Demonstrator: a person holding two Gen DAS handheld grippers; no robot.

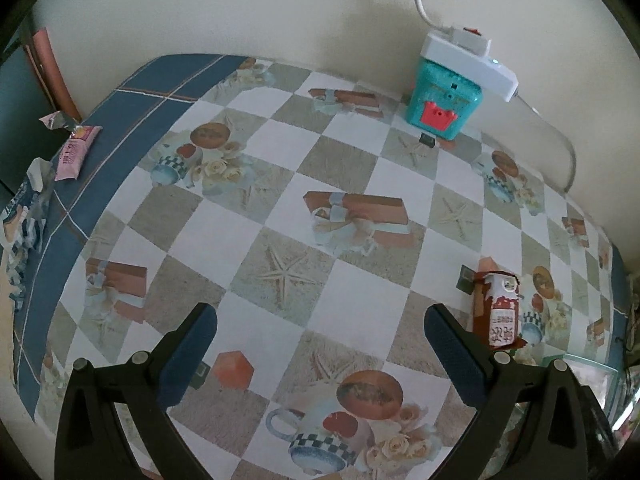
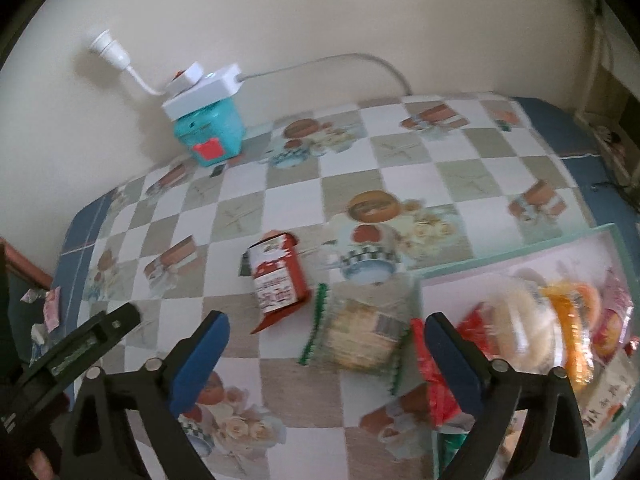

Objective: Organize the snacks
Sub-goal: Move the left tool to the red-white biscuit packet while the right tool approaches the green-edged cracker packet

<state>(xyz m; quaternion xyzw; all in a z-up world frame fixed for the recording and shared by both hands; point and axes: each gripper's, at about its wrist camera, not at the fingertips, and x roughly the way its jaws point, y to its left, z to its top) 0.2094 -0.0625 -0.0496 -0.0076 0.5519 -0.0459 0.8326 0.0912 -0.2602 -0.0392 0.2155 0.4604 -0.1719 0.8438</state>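
My left gripper [image 1: 320,332] is open and empty above the patterned tablecloth [image 1: 352,272]. A red and white snack packet [image 1: 498,312] lies just right of its right finger; it also shows in the right wrist view [image 2: 278,284]. My right gripper [image 2: 326,344] is open over a clear cracker packet with green edges [image 2: 360,332]. It lies beside a pale box [image 2: 516,256] holding several snacks, among them a round pale one [image 2: 516,320] and an orange one [image 2: 568,312]. A pink packet [image 1: 74,152] lies at the table's far left.
A teal tin [image 1: 444,96] with a white power strip [image 1: 472,60] on top stands by the wall, cable trailing right. Torn wrappers [image 1: 24,208] lie at the left table edge. The left gripper's body [image 2: 76,352] shows at the lower left of the right wrist view.
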